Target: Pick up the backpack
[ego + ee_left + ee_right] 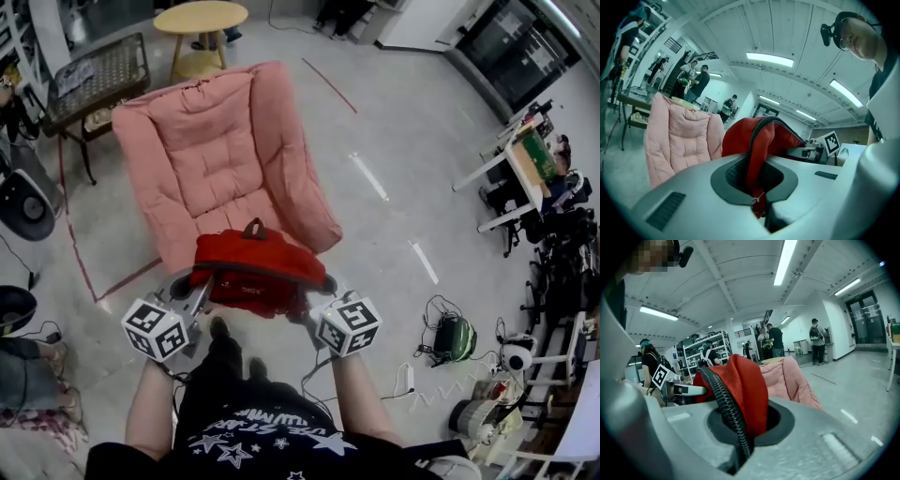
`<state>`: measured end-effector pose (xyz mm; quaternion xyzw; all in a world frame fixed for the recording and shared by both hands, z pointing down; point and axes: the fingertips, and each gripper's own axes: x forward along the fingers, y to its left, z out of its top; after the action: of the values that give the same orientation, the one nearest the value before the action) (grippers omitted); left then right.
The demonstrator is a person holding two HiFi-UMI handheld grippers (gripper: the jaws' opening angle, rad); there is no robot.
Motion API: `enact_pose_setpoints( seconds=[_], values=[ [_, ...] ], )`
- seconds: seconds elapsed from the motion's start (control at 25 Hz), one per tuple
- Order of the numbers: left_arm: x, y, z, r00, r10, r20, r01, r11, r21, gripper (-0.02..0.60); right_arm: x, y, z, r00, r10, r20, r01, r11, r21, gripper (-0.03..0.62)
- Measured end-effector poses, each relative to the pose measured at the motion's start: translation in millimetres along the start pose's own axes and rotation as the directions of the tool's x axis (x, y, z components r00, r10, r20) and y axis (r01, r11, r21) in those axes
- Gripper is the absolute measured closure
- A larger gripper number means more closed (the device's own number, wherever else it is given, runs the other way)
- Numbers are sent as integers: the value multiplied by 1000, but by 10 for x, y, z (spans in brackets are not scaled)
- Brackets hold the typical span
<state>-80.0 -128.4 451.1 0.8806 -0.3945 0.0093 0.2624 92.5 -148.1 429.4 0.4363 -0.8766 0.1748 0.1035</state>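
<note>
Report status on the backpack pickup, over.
Left gripper shut on red backpack. Right gripper shut on it too. Backpack held up before pink armchair. Nothing blocking.

backpack [255,265] between left gripper [200,284] and right gripper [315,302], before armchair [220,150]; round table [201,18] behind

Floor [403,131]: grey and smooth, seen running right across the room.
Armchair [225,159]: pink and quilted, stood directly on the floor at centre.
Round table [200,19]: pale wood, set just beyond the armchair's back.
Dark table [94,80]: placed left of the armchair, near the round table.
Tape: a red line [328,84] and white strips [368,175] are laid to the armchair's right.
Green device [457,339]: set down far right, with cables [433,314] strewn beside it.
</note>
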Motion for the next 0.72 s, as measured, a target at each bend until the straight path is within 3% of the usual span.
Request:
enact_pose_setpoints(
  seconds=[0.16,0.48,0.72],
  values=[
    [-194,-349,-71,1000,26,2,-26,1000,-7,565,-414,149,-36,1000,23,-6,-23,999,-23,586],
    [-581,-1156,-285,998,28,57,-26,999,-30,565,-1251,344,-162,995,91,49,-92,995,34,586],
    [-767,-1438,-429,994,85,62,-81,994,-69,565,-1495,439,-275,990,125,70,-130,989,74,588]
  ],
)
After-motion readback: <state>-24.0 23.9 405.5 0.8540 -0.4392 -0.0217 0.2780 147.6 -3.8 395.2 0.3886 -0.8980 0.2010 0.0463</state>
